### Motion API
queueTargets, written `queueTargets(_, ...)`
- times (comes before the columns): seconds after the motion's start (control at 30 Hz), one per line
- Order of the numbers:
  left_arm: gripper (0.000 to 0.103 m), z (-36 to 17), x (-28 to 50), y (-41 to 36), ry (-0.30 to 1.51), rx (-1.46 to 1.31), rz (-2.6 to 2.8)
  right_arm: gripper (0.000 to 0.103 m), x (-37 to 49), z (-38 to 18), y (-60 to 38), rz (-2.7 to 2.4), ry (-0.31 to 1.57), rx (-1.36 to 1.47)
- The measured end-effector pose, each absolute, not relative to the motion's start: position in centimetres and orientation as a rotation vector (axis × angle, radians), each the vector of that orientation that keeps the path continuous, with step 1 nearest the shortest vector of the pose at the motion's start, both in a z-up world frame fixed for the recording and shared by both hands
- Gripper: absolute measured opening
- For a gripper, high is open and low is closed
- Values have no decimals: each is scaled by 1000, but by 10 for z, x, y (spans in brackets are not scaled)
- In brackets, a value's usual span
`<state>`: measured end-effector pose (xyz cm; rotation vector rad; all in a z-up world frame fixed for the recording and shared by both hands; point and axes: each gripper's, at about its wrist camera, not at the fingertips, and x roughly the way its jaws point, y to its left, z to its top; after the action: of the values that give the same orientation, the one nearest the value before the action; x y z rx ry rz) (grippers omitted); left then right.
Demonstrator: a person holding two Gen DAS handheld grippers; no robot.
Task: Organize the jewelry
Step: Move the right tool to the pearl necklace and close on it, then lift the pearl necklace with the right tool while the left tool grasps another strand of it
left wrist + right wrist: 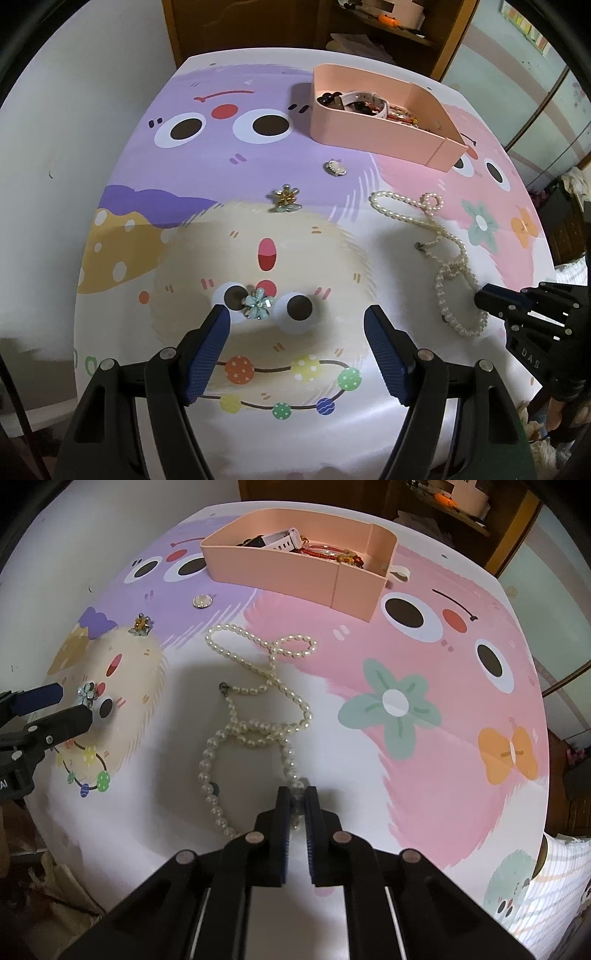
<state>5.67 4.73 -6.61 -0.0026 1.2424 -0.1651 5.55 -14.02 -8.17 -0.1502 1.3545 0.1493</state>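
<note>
Right wrist view: the counter (369, 775), under a cartoon-printed cloth, carries a pink box (295, 568) far ahead of the fingers, already holding a watch and some bracelets. The pearl necklace (255, 716) trails from the middle of the cloth back to the right gripper (297, 797), whose fingers are closed on its near end, beads pinched between the pads. Left wrist view: the left gripper (297, 325) hovers with fingers well apart and nothing held; a pale blue flower brooch (257, 303) lies just ahead of its left finger. Farther ahead sit a gold flower brooch (285, 199) and, nearer the box, a small round pearl-set brooch (335, 167). Judged progress: partly done, with several pieces boxed and the necklace and three brooches still outside. Legible writing: the letters "DAS" on the right gripper body; nothing else can be read.
</note>
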Motion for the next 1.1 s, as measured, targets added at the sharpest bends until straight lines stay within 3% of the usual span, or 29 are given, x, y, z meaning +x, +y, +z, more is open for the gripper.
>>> queueTargets(0.63, 73, -59, 101, -45, 1265, 142, -408, 7, 34, -62, -196, 60, 1330, -40)
queueTargets(0.83, 55, -66, 136, -69, 1310, 176, -433, 7, 30, -65, -204, 63, 1327, 6)
queueTargets(1.0, 49, -73, 157, -92, 1359, 235, -486, 7, 32, -66, -208, 74, 1322, 25)
queueTargets(1.1, 38, -80, 165, -107, 1399, 282, -524, 7, 33, -65, -208, 83, 1320, 33)
